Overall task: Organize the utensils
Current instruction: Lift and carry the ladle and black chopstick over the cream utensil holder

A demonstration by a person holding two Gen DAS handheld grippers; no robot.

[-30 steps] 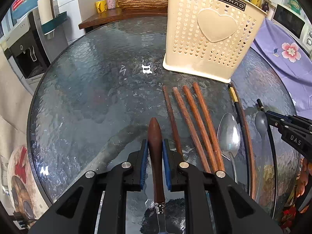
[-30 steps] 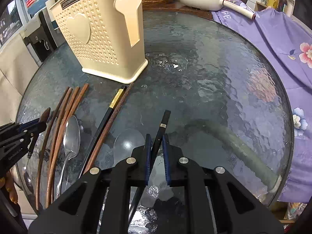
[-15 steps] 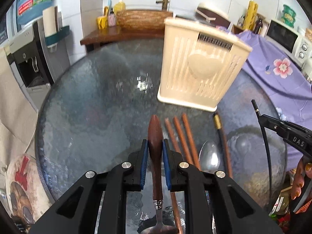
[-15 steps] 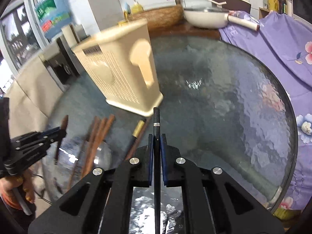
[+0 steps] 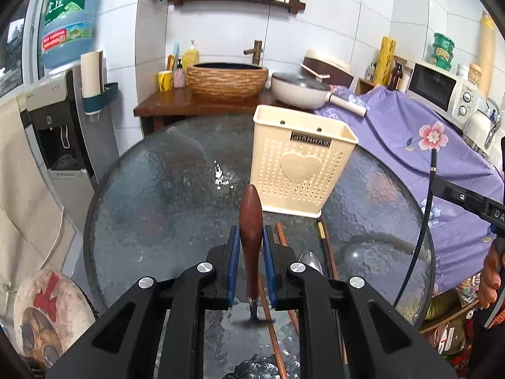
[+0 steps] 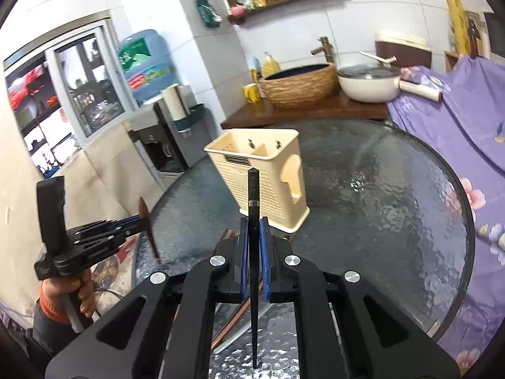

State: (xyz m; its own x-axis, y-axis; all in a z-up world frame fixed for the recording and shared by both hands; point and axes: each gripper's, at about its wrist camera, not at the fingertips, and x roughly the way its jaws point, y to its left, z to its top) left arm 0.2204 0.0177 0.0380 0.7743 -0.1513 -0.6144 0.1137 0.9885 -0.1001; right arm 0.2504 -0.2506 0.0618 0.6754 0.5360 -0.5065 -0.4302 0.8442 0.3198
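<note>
My left gripper [image 5: 251, 230] is shut on the brown wooden handle [image 5: 251, 218] of a utensil, held above the round glass table [image 5: 157, 205]. My right gripper [image 6: 253, 221] is shut on a black chopstick [image 6: 253, 189] with a silver ring, its thick end pointing up. Straight ahead stands the cream perforated utensil holder [image 5: 300, 170], upright, and the right wrist view shows two compartments in the holder [image 6: 268, 170]. Brown chopsticks [image 5: 281, 237], a black and gold chopstick [image 5: 322, 237] and a metal spoon [image 5: 311, 260] lie in front of it. Each gripper shows in the other's view, the left gripper [image 6: 139, 221] and the right gripper [image 5: 437, 184].
A purple flowered cloth [image 5: 410, 132] covers the counter to the right of the table. Behind the table a wooden shelf [image 5: 176, 104] carries a woven basin and a white pan. A water dispenser [image 5: 63, 132] stands at the left. A person's hand [image 6: 72, 287] grips the left tool.
Both grippers have risen from the table and tilted up, each carrying its utensil. The black chopstick has left the glass. The holder now sits lower and farther off in both views.
</note>
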